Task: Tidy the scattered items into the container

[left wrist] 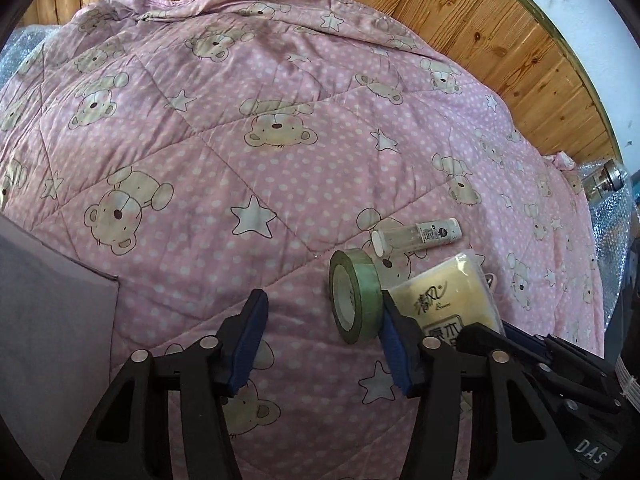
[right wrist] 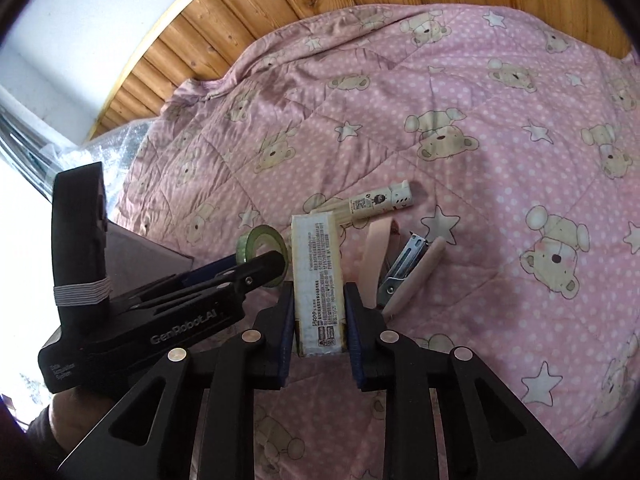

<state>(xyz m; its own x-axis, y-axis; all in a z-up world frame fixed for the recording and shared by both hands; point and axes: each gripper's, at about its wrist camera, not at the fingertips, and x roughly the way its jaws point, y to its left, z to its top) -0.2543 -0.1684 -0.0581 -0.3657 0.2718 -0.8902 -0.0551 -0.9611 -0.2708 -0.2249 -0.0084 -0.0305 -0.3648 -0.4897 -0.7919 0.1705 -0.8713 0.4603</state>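
A yellow tissue pack (right wrist: 318, 280) lies lengthwise between the pads of my right gripper (right wrist: 320, 332), which is shut on its sides. In the left wrist view the tissue pack (left wrist: 448, 296) sits by a green tape roll (left wrist: 354, 296) standing on edge. My left gripper (left wrist: 322, 340) is open, and the roll is just off the tip of its right finger. A white tube (left wrist: 416, 236) lies beyond them. A pink stapler (right wrist: 404, 268) lies open to the right of the pack. The grey container (left wrist: 52, 320) is at the left.
Everything rests on a pink bear-print quilt (left wrist: 224, 168) over a wooden floor (left wrist: 500, 40). Bubble wrap (right wrist: 112, 144) and a white wall lie past the quilt's edge. A metal cylinder (left wrist: 608, 180) sits at the far right. A hand (right wrist: 72, 416) holds the left gripper's handle.
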